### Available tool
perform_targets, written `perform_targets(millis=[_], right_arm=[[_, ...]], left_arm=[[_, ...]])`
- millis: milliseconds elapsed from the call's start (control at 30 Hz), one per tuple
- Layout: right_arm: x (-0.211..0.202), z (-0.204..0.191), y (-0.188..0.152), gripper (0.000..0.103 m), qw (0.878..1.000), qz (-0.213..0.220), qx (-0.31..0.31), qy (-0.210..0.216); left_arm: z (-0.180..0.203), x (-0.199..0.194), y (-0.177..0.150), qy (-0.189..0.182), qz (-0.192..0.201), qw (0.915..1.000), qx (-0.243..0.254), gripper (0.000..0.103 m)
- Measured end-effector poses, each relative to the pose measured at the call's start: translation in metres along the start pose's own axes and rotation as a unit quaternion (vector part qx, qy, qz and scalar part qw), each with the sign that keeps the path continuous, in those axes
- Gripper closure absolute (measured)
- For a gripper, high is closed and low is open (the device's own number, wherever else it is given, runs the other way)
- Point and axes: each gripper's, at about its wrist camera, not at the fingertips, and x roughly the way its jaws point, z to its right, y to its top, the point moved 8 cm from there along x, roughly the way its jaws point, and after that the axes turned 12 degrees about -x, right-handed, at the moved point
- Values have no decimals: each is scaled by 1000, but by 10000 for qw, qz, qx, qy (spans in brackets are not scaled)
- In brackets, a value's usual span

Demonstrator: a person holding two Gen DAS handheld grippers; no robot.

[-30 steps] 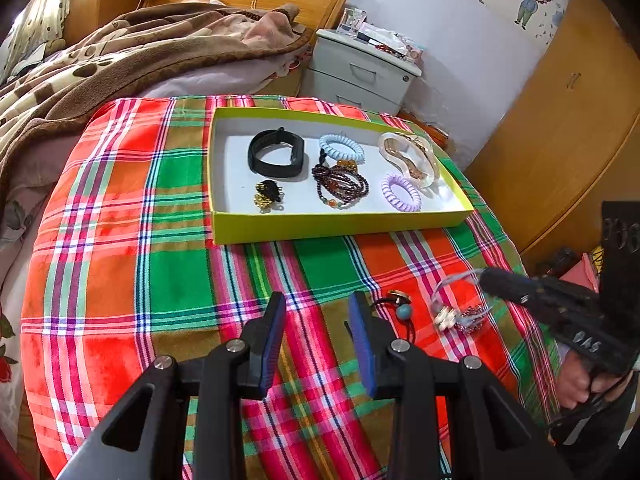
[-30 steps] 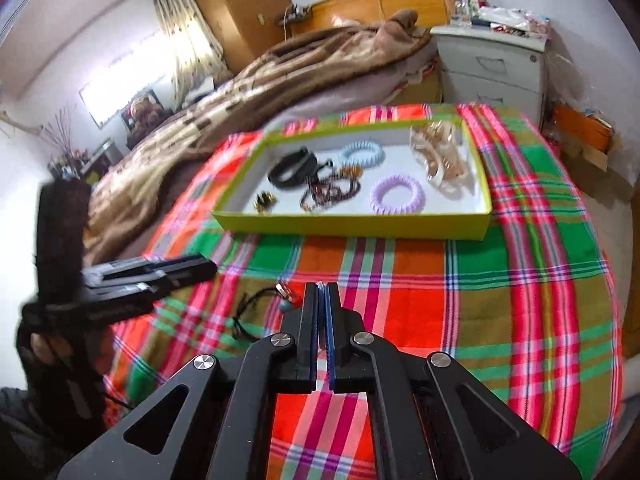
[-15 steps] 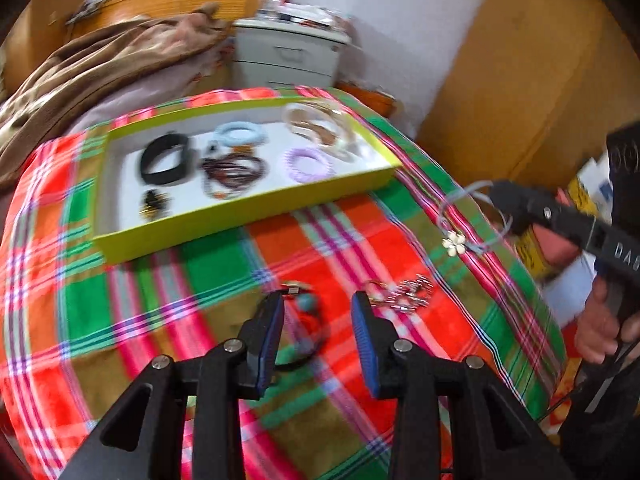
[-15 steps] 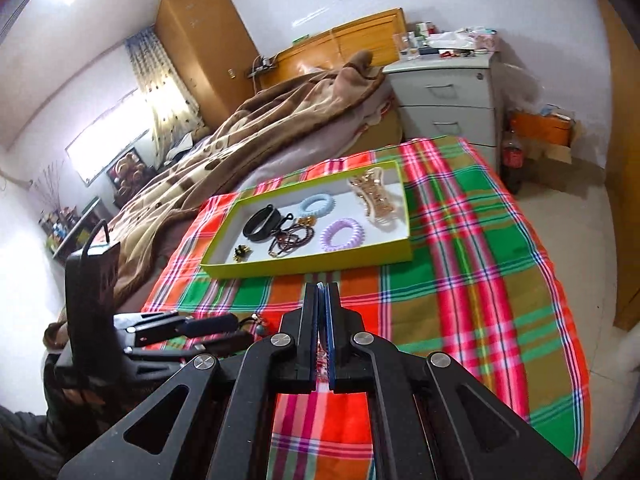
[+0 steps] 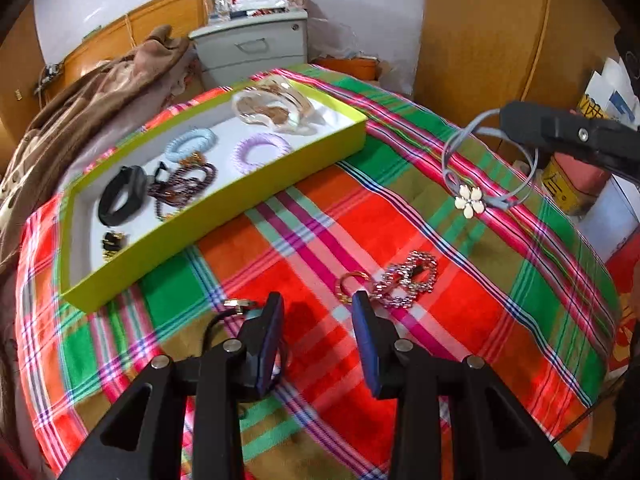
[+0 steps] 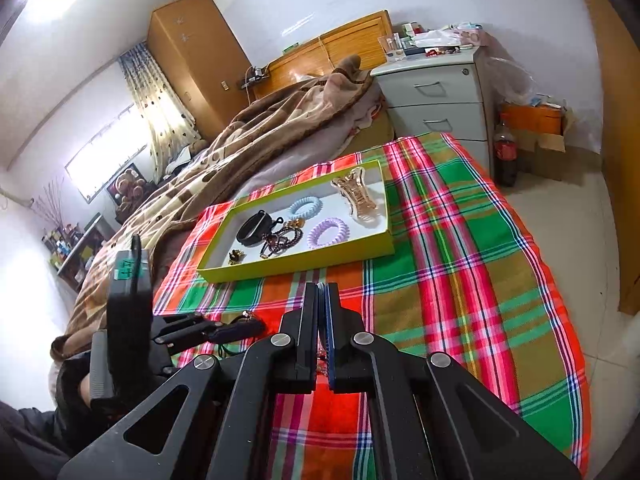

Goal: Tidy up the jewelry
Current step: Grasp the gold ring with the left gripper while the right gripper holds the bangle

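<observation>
Am holding grey cord bracelet with white flower charm in right gripper, jaws clamped on cord, loop dangling clear above plaid cloth. Am aiming it for yellow-green tray; best to go in high over near wall, release on bare white floor beside lilac coil.

Left gripper hanging parted, empty, over cloth. Silver chain and gold ring lying just ahead; black cord piece, probably bracelet, half hidden behind left finger.
</observation>
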Motion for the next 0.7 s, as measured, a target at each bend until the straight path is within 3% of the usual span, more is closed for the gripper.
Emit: perform_targets(millis=[400,700], right_arm=[[-4,10,-4,100,9999,44,97,-7],[-4,9,-5,100,10000,41,75,31]], left_arm=[[18,11,6,-137,-104,9997,169,66],[17,18,13,-191,-60,9998,13,66]])
